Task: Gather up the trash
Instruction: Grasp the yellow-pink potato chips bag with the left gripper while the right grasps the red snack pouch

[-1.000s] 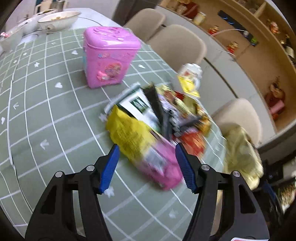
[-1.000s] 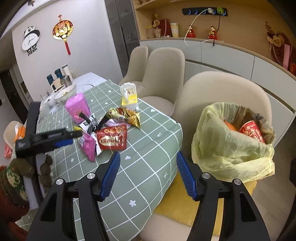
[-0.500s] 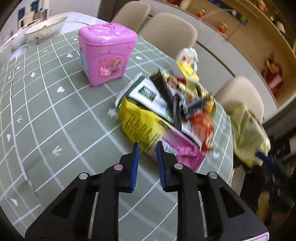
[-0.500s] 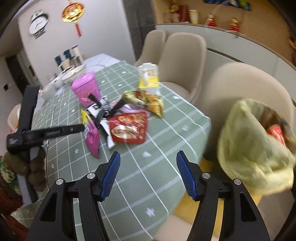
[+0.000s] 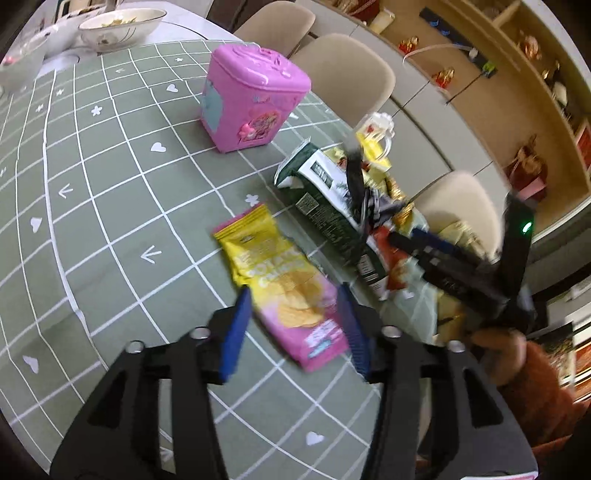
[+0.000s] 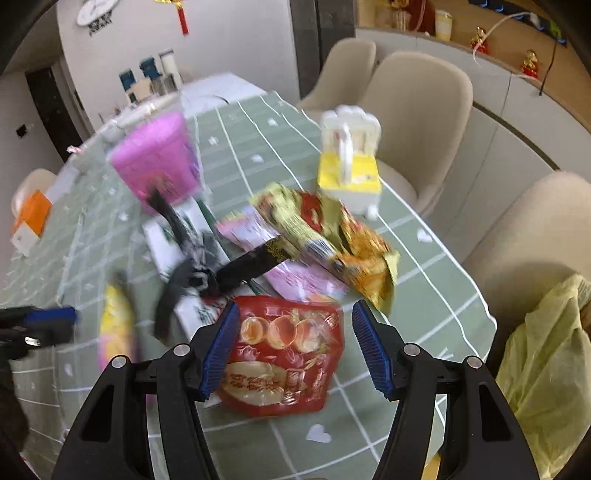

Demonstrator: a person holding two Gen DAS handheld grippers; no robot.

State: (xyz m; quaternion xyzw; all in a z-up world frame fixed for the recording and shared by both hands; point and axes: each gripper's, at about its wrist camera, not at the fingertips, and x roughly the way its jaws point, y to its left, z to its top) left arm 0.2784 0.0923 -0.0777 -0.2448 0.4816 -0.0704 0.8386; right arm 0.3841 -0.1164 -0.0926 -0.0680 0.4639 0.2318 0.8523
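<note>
Yellow-pink chip bag [image 5: 284,288] now lies apart from the pile; the left hand-held gripper [image 5: 291,325] has reopened around it. The right hand-held gripper [image 6: 295,347] stays open over the red bag [image 6: 284,354].

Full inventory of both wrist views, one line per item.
Chip bag: 1, yellow and pink, flat on table between left gripper's fingers
Red wrapper: 1, red, near table edge between right gripper's fingers
Green packet: 1, dark green and white, middle of pile
Gold wrapper: 1, yellow, red and orange, far side of pile
Pink wrapper: 1, pale pink, under gold wrapper
Black strips: tangle, black, on top of pile
Pink box: 1, pink, lidded, upright behind pile
Toy chair: 1, white and yellow, by far table edge
Bowl: 1, white, far end
Trash bag: 1, yellow, on chair right of table
Chairs: 3, beige, along table
Table: 1, green grid cloth
Left gripper: open
Right gripper: open
</note>
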